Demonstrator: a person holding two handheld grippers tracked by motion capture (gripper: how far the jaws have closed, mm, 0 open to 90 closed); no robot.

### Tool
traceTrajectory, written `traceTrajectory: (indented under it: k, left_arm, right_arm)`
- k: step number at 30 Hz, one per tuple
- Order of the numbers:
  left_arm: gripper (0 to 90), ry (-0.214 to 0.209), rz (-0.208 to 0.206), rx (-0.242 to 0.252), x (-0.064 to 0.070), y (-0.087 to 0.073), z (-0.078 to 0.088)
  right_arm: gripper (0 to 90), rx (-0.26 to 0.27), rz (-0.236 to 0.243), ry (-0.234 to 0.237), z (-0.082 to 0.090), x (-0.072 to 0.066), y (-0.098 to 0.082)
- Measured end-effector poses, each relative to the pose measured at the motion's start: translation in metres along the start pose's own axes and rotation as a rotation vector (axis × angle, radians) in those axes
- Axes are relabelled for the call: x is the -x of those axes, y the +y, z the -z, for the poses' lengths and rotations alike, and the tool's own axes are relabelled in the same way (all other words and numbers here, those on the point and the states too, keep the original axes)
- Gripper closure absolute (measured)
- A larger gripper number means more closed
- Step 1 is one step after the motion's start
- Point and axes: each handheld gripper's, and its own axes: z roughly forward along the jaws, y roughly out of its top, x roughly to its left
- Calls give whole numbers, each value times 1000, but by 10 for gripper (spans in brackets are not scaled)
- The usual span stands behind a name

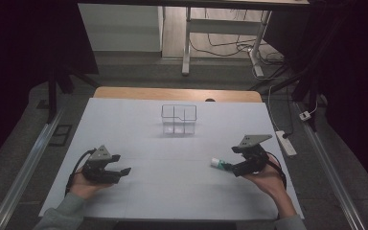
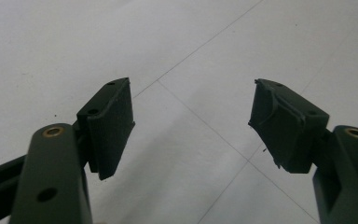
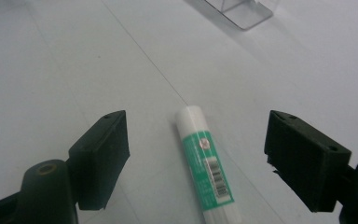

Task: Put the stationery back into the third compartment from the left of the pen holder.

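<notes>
Jaws of right gripper wide — glue stick lies between, untouched.

One white-and-green cylindrical glue stick lies between the open jaws of the right hand-held gripper. One clear plastic compartment box stands farther off. Two hand-held grippers in all, the left empty.

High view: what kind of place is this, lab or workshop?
Most likely a lab set up for recording: a white sheet-covered wooden table with a clear plastic divided box, a white power strip with cables on the grey floor, and black curtains at the sides.
</notes>
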Motion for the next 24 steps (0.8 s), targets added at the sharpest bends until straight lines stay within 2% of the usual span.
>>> traceTrajectory:
  k: [8,11,15,20,24]
  left_arm:
    - [295,-4,2,7,-1,0,0]
    - [295,-9,-4,5,-2,0,0]
    - [295,-17,-3,10,-2,0,0]
    - [295,-16,-7,8,-2,0,0]
    - [295,-13,-8,5,-2,1,-1]
  right_arm:
    - [233,-48,29,31,-17,1,21]
    - [231,-97,39,43,-27,3,29]
    - [236,-131,28,52,-31,6,38]
    - [255,-123,39,48,-35,7,42]
    - [264,-158,54,58,-41,7,40]
